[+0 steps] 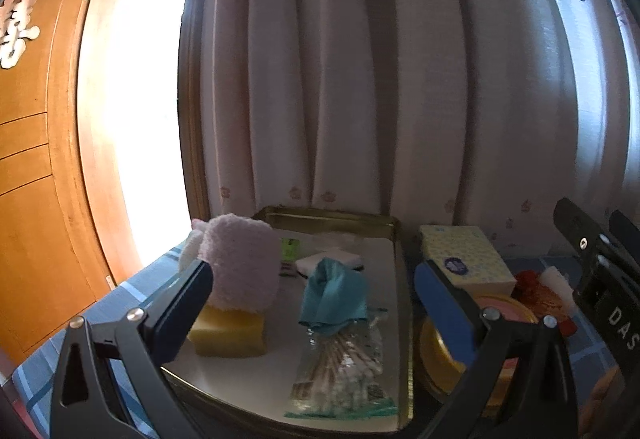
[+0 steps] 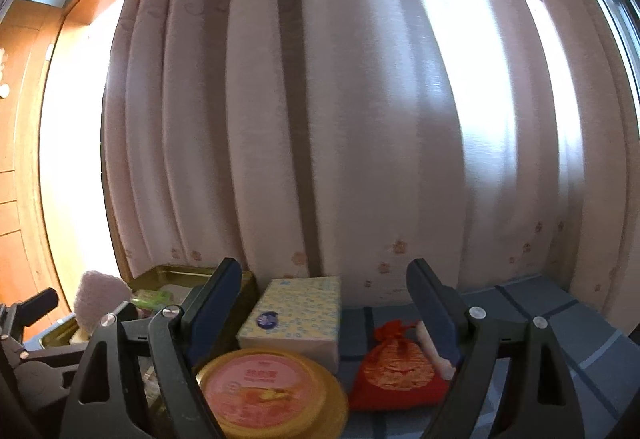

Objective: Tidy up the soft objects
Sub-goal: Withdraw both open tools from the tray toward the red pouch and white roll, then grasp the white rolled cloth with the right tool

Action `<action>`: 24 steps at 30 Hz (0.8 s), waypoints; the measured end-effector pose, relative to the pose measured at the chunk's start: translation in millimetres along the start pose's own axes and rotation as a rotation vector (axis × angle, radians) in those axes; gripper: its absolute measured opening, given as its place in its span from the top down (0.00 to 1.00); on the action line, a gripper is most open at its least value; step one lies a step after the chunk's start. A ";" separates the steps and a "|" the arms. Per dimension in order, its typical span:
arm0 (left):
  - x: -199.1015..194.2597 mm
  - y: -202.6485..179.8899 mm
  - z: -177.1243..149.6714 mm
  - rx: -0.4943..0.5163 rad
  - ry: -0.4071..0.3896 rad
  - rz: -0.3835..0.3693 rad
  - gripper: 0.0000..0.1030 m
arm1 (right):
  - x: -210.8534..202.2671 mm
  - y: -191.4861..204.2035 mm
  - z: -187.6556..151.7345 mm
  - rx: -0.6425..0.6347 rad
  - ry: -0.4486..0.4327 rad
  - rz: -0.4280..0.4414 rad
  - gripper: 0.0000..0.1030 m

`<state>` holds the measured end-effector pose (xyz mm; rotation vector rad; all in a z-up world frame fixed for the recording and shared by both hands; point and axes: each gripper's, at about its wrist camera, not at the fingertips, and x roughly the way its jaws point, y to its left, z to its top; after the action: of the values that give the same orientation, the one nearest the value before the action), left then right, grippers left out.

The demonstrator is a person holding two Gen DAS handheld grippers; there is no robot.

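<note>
I am seeing both tools, left [image 1: 314, 313] and right [image 2: 324, 323], standing apart and empty over the blue-checked bench [image 2: 540, 319]; the soft items are lying in the gold tray [image 1: 400, 279] before the curtain [image 2: 320, 119].

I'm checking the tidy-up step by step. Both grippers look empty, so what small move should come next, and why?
Probably ease the right gripper forward and down toward the red pouch. Its fingers stand wide with nothing between them, and the pouch lies on the blue cloth outside the tray, which already holds the pink plush and teal cloth.
</note>
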<state>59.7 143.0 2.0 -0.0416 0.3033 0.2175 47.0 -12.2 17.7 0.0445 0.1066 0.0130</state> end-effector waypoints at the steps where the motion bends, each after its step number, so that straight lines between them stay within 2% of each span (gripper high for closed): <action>1: -0.9 -1.4 -0.2 -0.001 0.001 -0.006 0.01 | 0.0 -4.4 -0.2 0.001 0.006 -0.010 0.16; 10: -12.3 -25.4 -3.7 0.028 0.006 -0.060 0.01 | 1.6 -66.2 -1.0 0.044 0.072 -0.138 0.16; 15: -20.5 -43.2 -6.6 0.040 0.015 -0.112 0.01 | 14.5 -108.2 -2.8 0.084 0.174 -0.182 0.16; 19: -24.0 -59.0 -7.7 0.055 0.029 -0.135 0.01 | 26.4 -126.0 -3.8 0.061 0.249 -0.170 0.16; 24: -26.3 -73.5 -9.2 0.072 0.038 -0.171 0.01 | 56.0 -131.9 -9.0 0.012 0.403 -0.101 0.16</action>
<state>48.6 65.2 1.7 -0.0005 0.3432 0.0358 103.1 -142.6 -3.1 0.0483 0.5114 -0.0799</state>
